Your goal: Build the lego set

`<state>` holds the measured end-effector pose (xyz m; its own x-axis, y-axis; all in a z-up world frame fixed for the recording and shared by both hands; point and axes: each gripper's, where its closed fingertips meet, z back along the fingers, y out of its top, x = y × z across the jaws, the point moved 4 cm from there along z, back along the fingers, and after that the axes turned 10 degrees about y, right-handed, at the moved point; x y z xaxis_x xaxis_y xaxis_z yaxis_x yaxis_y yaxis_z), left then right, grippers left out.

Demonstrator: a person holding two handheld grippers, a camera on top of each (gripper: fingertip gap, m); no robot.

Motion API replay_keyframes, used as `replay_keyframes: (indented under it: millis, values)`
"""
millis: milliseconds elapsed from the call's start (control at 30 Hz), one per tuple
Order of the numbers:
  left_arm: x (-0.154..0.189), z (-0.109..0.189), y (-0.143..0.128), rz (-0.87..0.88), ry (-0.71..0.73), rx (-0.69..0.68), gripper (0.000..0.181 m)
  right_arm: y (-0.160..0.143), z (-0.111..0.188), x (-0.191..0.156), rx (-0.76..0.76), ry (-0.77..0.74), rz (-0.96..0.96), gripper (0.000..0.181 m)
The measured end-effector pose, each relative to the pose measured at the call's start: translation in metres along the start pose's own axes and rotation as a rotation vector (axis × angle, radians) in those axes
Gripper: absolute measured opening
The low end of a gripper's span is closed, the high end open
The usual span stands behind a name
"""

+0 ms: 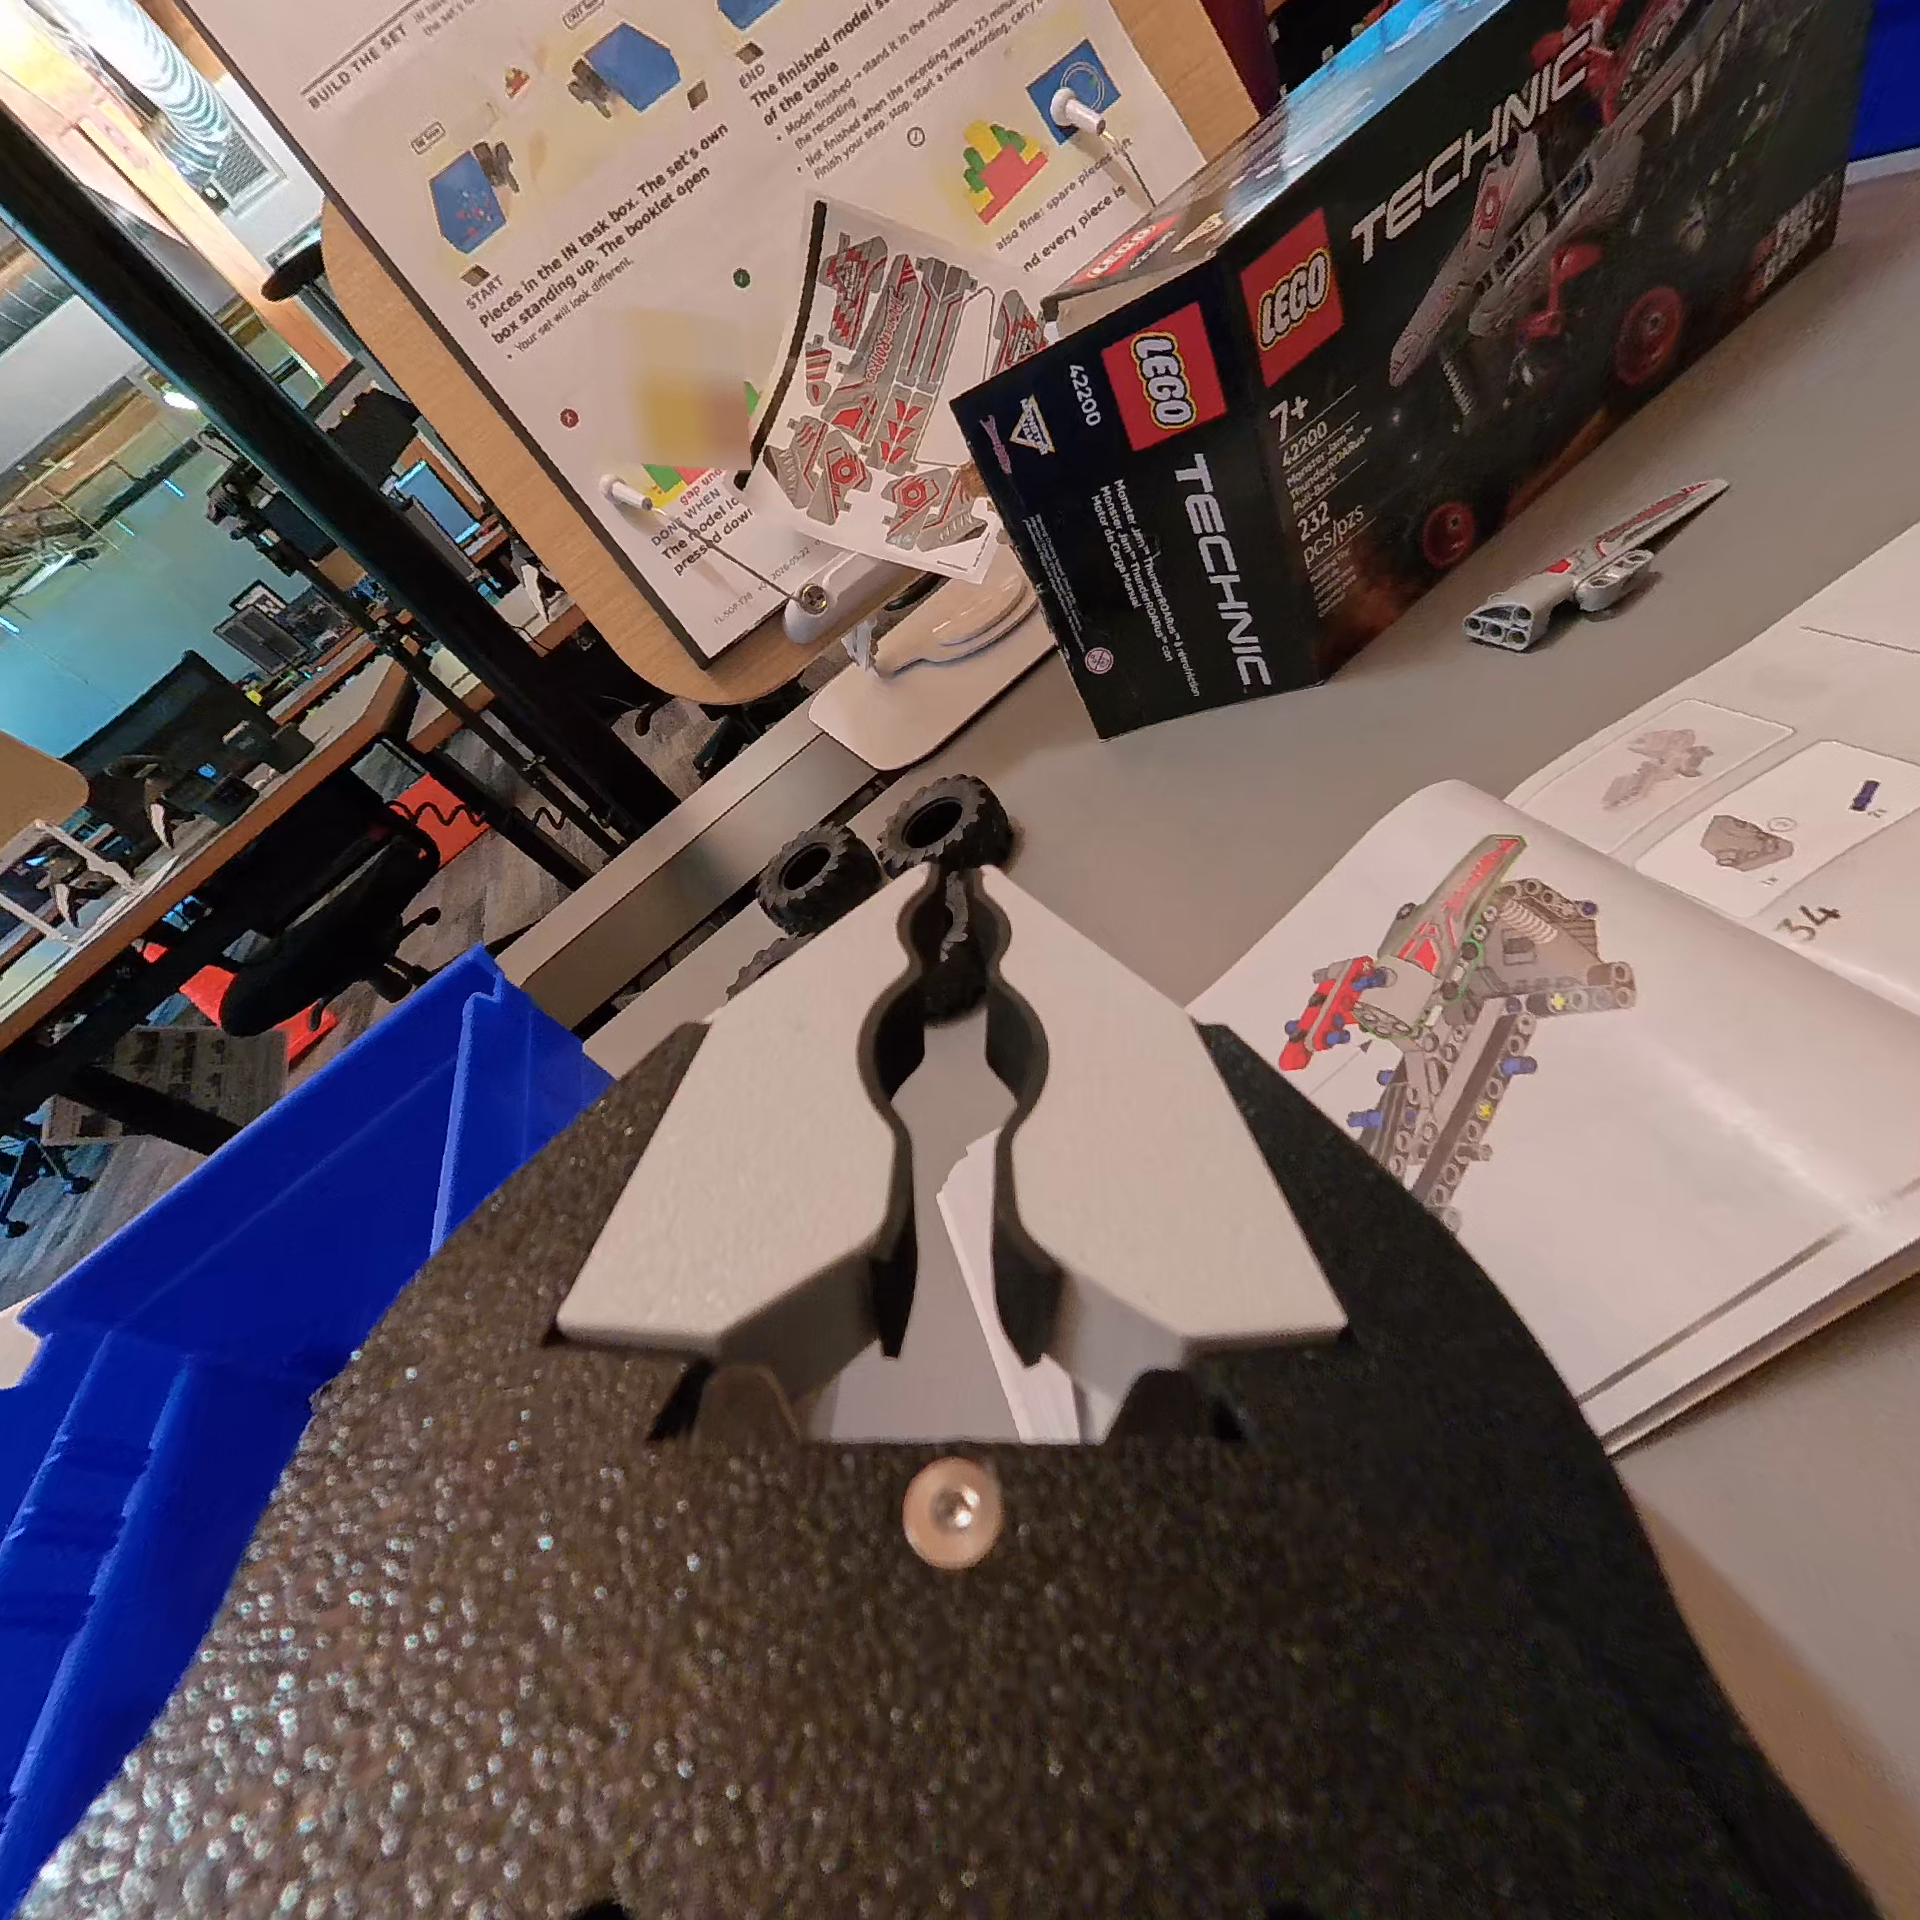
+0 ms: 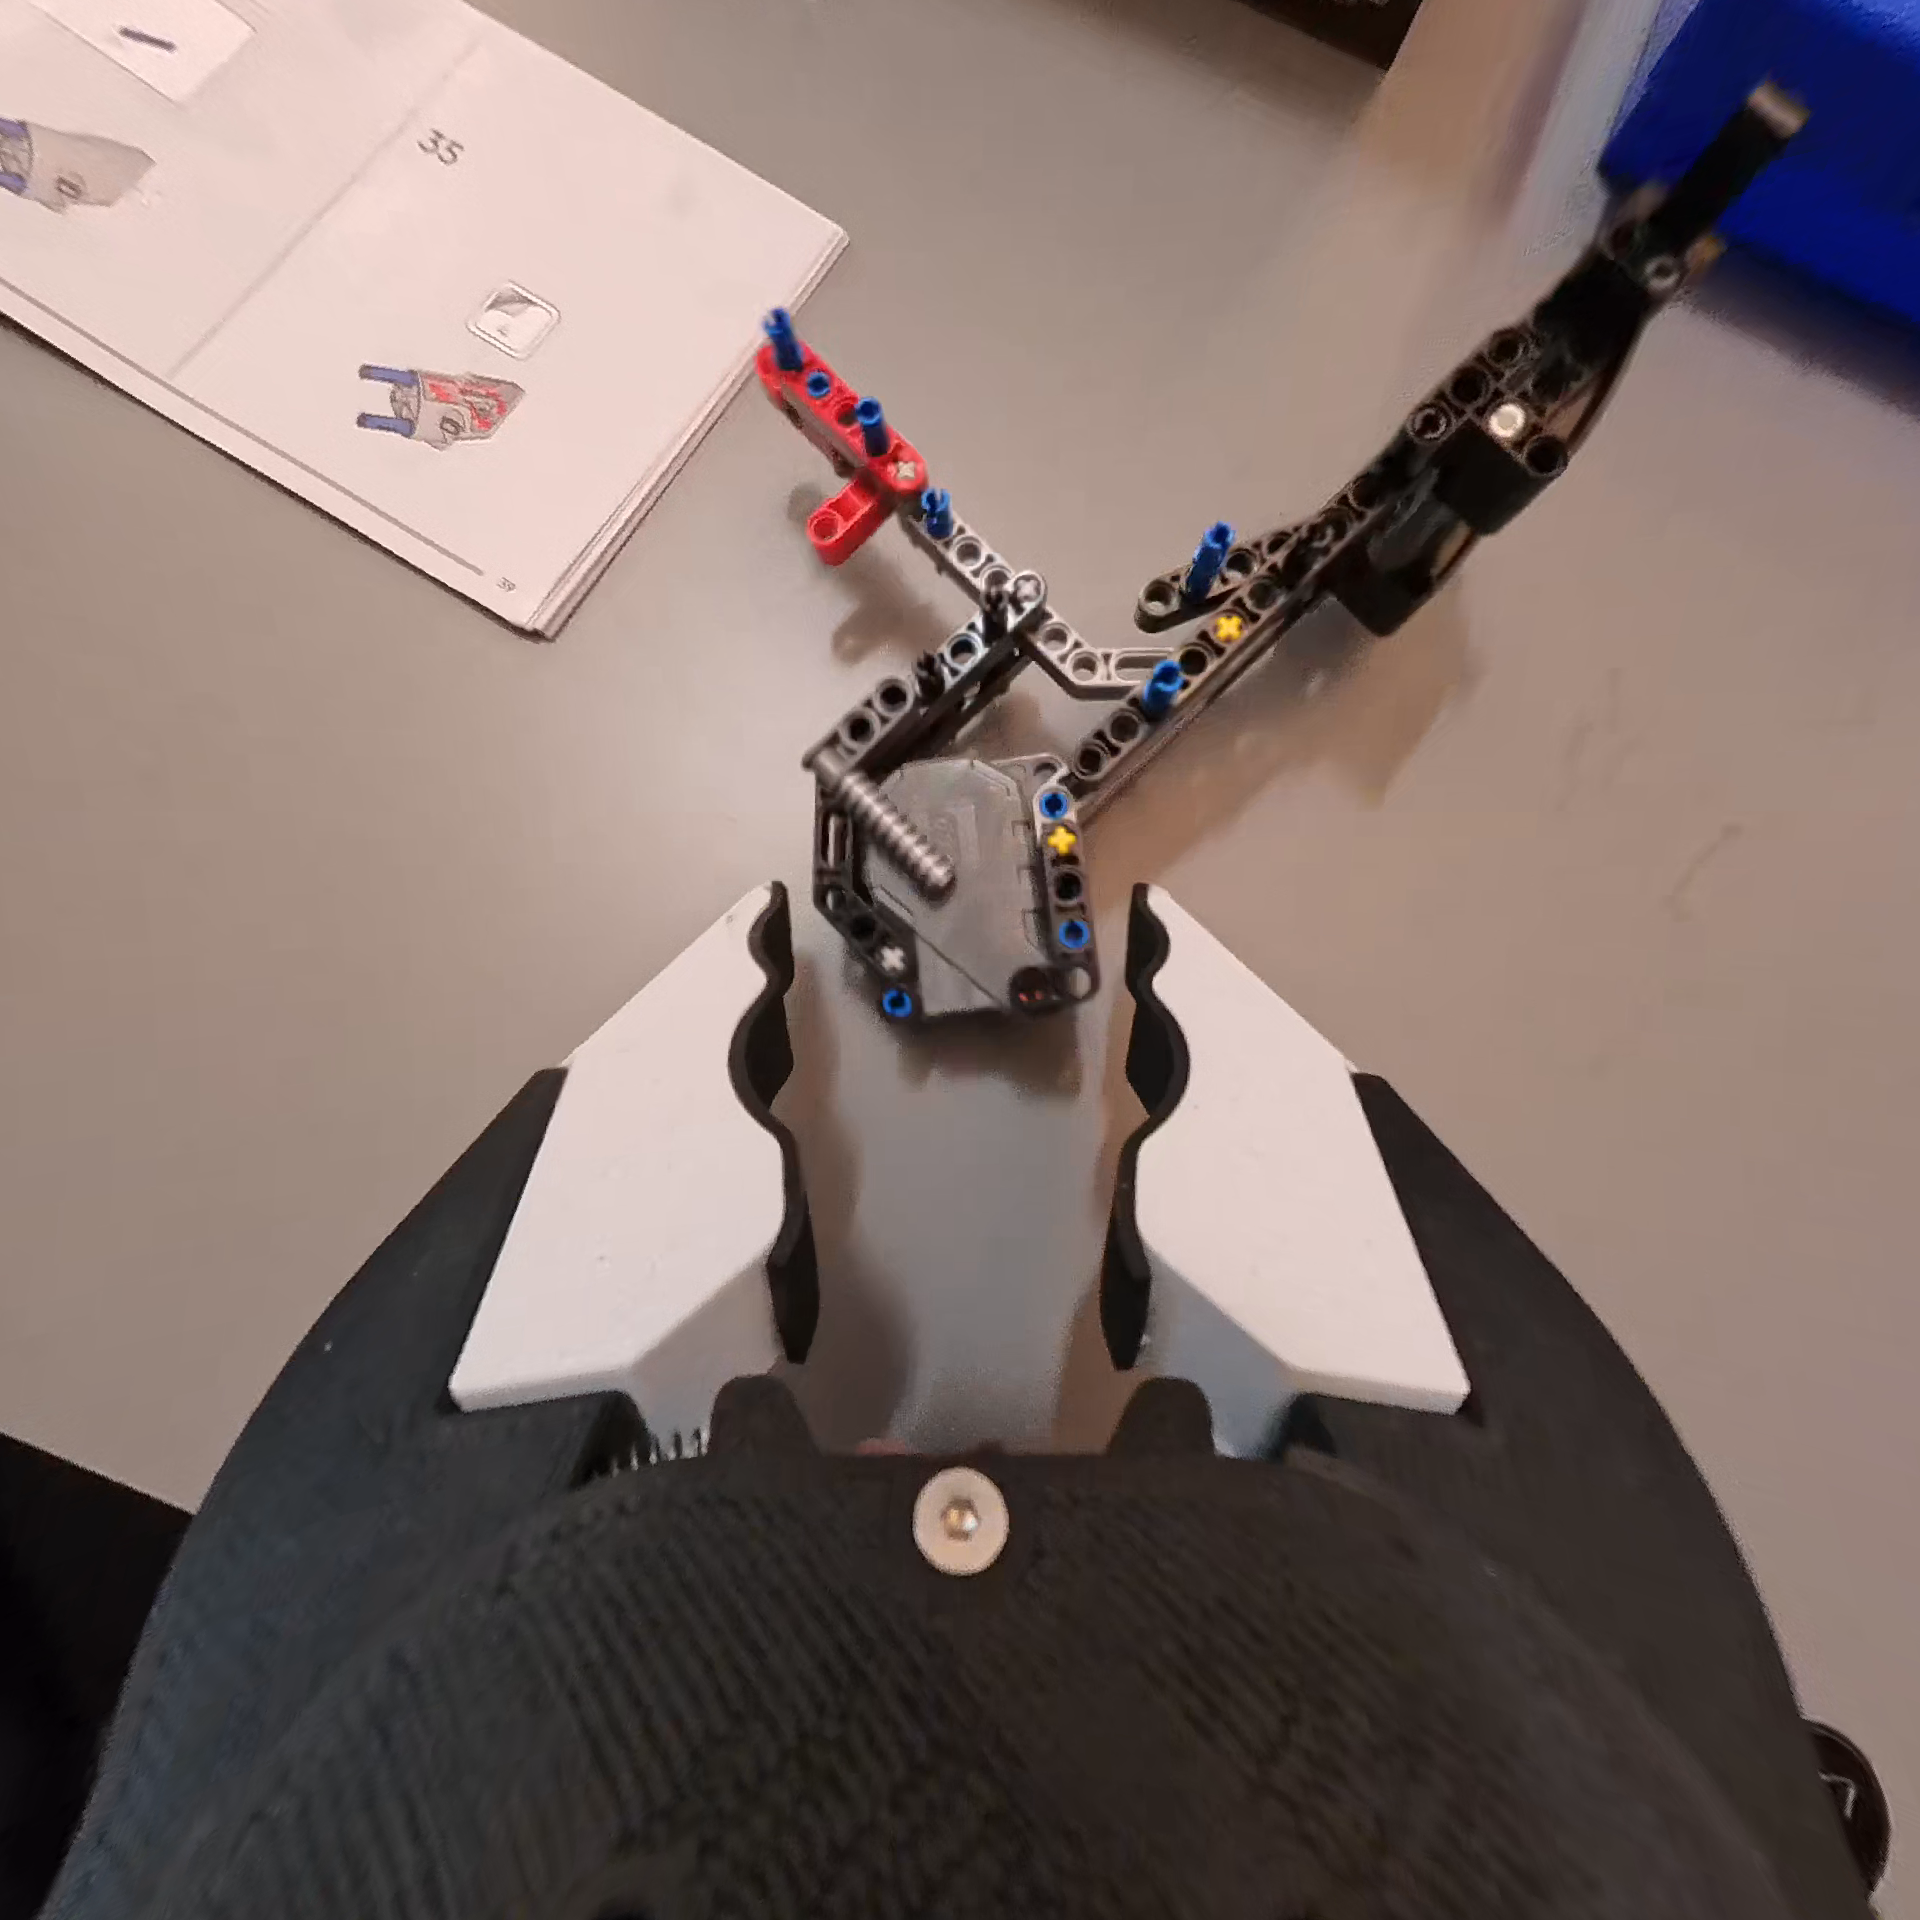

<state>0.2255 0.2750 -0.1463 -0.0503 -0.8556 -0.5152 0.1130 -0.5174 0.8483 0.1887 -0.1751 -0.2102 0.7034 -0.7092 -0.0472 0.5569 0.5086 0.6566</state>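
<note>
The partly built Lego model (image 2: 966, 894) of black and grey beams with blue pins lies on the grey table (image 2: 416, 883). Its red end piece (image 2: 842, 436) points to the booklet and a long black arm (image 2: 1455, 468) runs to the upper right. My right gripper (image 2: 961, 914) is open and empty, its fingertips on either side of the model's near grey block. My left gripper (image 1: 951, 883) is raised over the table, jaws drawn together to a narrow slit. Black tyres (image 1: 940, 826) lie just beyond its tips.
The open instruction booklet (image 1: 1558, 1091) lies right of the left gripper and also shows in the right wrist view (image 2: 364, 312). The Lego box (image 1: 1403, 416), a sticker sheet (image 1: 894, 395) and a grey panel piece (image 1: 1590, 571) are behind. A blue bin (image 1: 260, 1299) stands left; another blue bin (image 2: 1818, 156) is far right. The grey panel piece (image 1: 1590, 571) is about 25 cm from both grippers' fingertips.
</note>
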Motion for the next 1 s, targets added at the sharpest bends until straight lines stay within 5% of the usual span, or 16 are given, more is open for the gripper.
replay_keyframes:
  millis: [1000]
  values:
    - [-0.004,0.000,-0.002,0.016,0.021,-0.016,0.001,0.015,0.008,0.007,0.122,-0.065,0.199,0.080]
